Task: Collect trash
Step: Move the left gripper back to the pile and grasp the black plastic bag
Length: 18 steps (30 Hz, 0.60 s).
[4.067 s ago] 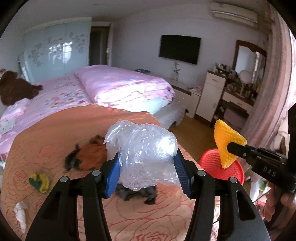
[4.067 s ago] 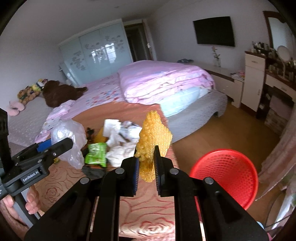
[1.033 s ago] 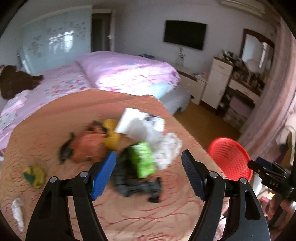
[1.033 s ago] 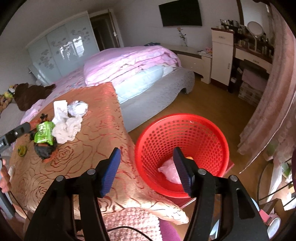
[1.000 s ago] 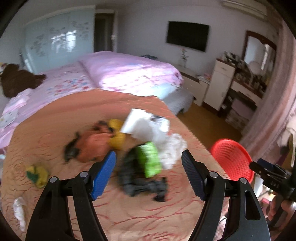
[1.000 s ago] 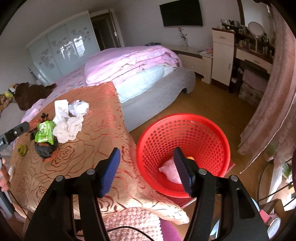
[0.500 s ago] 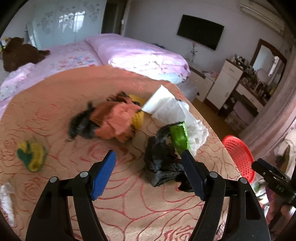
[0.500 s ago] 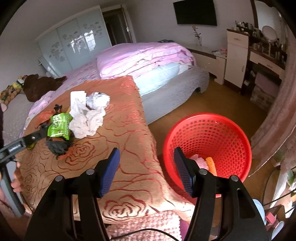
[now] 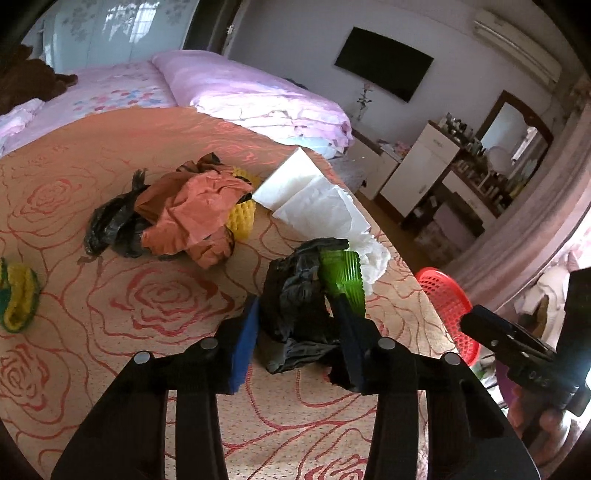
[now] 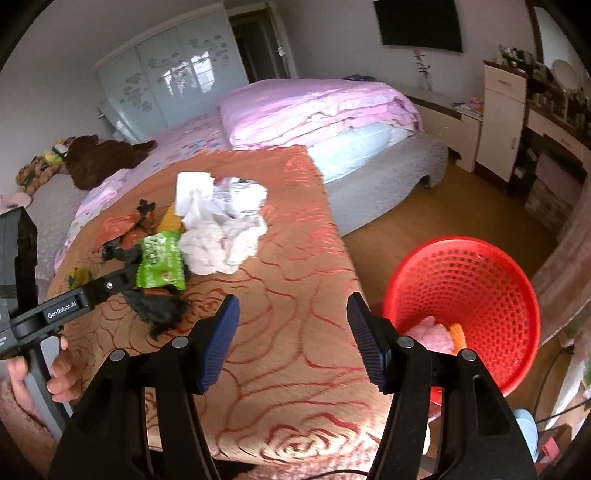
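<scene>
Left claw (image 9: pixel 295 332) just closing, clamped on black bag (image 9: pixel 295 291) lower centre; right claw (image 10: pixel 291 339) wide, empty. Red basket (image 10: pixel 480 258) holds two scraps; pile remains on worktop (image 9: pixel 147 295).

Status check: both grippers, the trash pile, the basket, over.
Left gripper just closed on black bag. Right gripper open, empty. Red basket beside bed. Nothing blocking.

Location: a home bedroom. Indicators: a bed (image 10: pixel 314 110) with pink bedding; a glass-fronted sliding wardrobe (image 10: pixel 166 81); a wall-mounted television (image 10: pixel 421 24); an air conditioner (image 9: pixel 517 44) high on the wall; a dressing table with mirror (image 9: pixel 513 129) and crowded bottles; wooden flooring (image 10: pixel 461 210); a brown plush toy (image 10: pixel 99 158) on the bed.
</scene>
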Motion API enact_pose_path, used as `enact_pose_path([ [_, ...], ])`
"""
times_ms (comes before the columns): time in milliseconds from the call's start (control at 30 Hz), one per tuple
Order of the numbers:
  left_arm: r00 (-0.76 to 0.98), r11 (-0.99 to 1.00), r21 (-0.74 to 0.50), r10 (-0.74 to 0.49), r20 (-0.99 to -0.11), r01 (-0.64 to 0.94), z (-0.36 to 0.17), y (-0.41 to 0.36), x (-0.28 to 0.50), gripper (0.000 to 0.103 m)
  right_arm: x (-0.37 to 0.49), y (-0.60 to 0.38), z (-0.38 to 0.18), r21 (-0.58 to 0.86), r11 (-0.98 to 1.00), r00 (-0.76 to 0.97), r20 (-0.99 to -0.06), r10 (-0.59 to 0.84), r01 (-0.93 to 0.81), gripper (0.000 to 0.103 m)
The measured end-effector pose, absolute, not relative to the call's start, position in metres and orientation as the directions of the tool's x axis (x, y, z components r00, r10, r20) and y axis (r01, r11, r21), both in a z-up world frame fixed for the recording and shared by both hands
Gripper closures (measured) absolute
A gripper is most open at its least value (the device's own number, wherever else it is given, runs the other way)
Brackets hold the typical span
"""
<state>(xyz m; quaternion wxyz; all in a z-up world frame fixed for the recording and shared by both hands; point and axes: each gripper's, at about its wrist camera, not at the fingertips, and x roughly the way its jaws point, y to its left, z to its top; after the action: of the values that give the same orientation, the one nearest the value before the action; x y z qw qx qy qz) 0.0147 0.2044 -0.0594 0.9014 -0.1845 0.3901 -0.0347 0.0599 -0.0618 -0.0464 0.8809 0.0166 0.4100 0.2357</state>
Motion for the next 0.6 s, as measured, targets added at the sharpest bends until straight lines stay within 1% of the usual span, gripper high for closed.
enact_pose_path([
  [133, 0.684, 0.907, -0.413, -0.250, -0.685, -0.082, -0.061, 0.208, 0.019, 0.062, 0.061, -0.051, -0.047, 0.223, 0.879, 0.541, -0.716, 0.442, -0.422, 0.044],
  [200, 0.677, 0.893, -0.444, -0.282, -0.679, -0.073, -0.063, 0.208, 0.020, 0.058, 0.060, -0.048, -0.046, 0.221, 0.876, 0.538, -0.717, 0.443, -0.428, 0.044],
  [267, 0.670, 0.892, -0.447, -0.291, -0.683, -0.068, -0.066, 0.206, 0.021, 0.051, 0.059, -0.046, -0.046, 0.218, 0.876, 0.536, -0.718, 0.443, -0.431, 0.044],
  [333, 0.660, 0.887, -0.457, -0.307, -0.686, -0.062, -0.070, 0.202, 0.022, 0.048, 0.060, -0.045, -0.047, 0.217, 0.875, 0.533, -0.721, 0.443, -0.433, 0.044],
  [500, 0.666, 0.894, -0.445, -0.299, -0.683, -0.055, -0.073, 0.199, 0.022, 0.049, 0.064, -0.039, -0.049, 0.212, 0.871, 0.524, -0.728, 0.443, -0.443, 0.044],
  [567, 0.671, 0.898, -0.436, -0.292, -0.681, -0.052, -0.073, 0.199, 0.021, 0.055, 0.065, -0.036, -0.050, 0.212, 0.868, 0.519, -0.729, 0.446, -0.448, 0.044],
  [600, 0.673, 0.899, -0.436, -0.292, -0.679, -0.050, -0.073, 0.200, 0.020, 0.056, 0.065, -0.035, -0.050, 0.212, 0.867, 0.518, -0.729, 0.447, -0.451, 0.044],
])
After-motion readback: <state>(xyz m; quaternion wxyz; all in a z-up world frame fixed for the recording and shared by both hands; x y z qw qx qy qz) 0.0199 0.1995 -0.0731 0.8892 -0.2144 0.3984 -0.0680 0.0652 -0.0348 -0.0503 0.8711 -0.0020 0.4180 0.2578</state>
